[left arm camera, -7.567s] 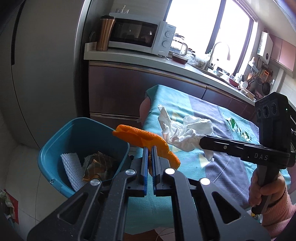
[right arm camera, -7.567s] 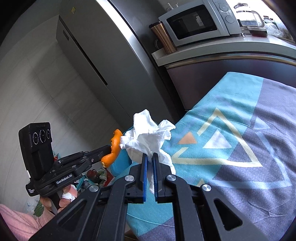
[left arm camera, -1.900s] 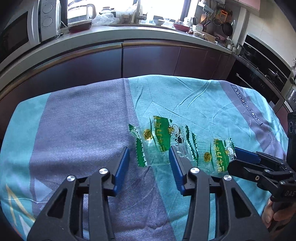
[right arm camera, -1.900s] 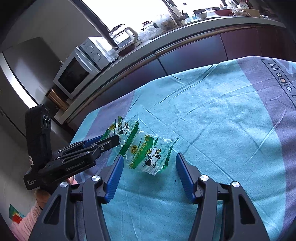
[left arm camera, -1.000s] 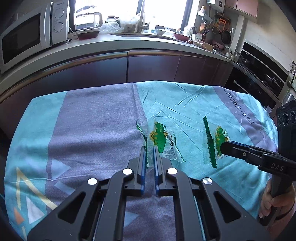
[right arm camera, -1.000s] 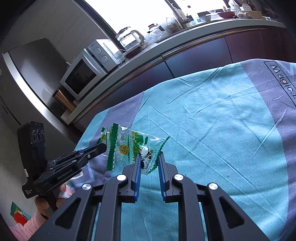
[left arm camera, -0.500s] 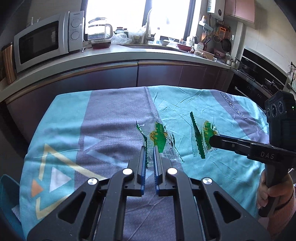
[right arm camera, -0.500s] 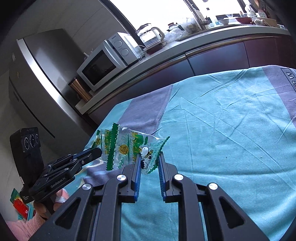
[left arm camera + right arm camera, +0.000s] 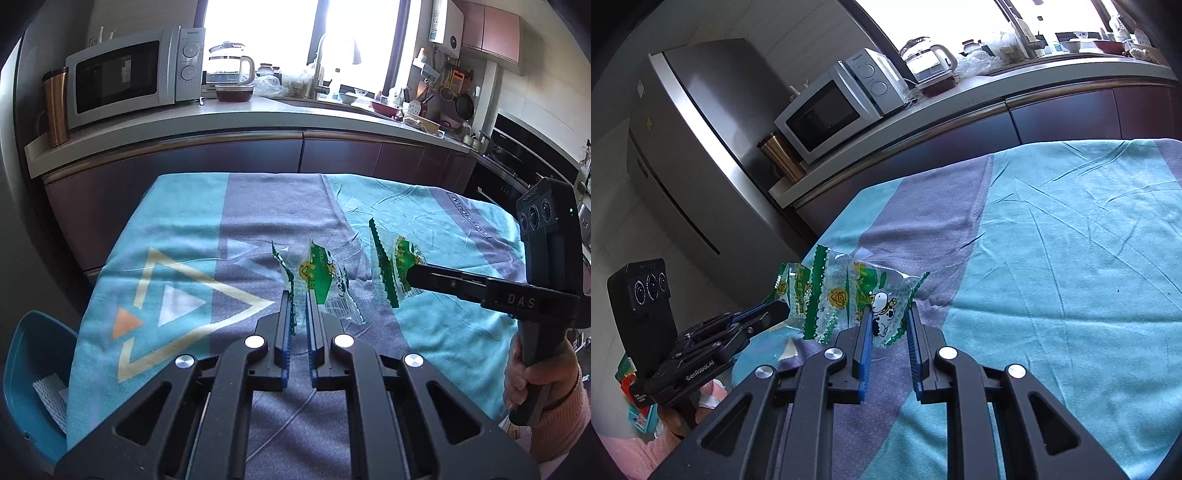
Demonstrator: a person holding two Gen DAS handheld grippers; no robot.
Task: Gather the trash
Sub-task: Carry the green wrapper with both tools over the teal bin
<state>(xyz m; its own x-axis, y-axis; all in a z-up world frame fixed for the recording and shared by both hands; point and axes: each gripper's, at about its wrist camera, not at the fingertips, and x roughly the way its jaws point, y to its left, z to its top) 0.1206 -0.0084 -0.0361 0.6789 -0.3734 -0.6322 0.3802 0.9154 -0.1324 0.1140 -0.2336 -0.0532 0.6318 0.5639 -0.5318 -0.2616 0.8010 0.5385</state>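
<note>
My left gripper (image 9: 298,297) is shut on a clear snack wrapper with green print (image 9: 327,278), held just above the teal and grey tablecloth (image 9: 184,236). My right gripper (image 9: 889,310) is shut on a second wrapper of the same kind (image 9: 846,295), which stands up between its blue pads. In the left wrist view the right gripper (image 9: 410,275) reaches in from the right with its wrapper (image 9: 388,266). In the right wrist view the left gripper (image 9: 779,312) shows at the left with its wrapper (image 9: 792,290). A blue bin (image 9: 20,365) sits below the table's left corner, with a white foam net (image 9: 48,397) inside.
Behind the table runs a dark kitchen counter (image 9: 258,118) with a microwave (image 9: 125,79), a glass kettle (image 9: 229,70) and a copper tumbler (image 9: 55,105). A steel fridge (image 9: 701,155) stands at the left. A hand in a pink sleeve (image 9: 532,373) holds the right gripper's handle.
Both grippers have drawn back and moved left over the cloth, each keeping its wrapper. The blue bin has come into the lower left corner of the left wrist view.
</note>
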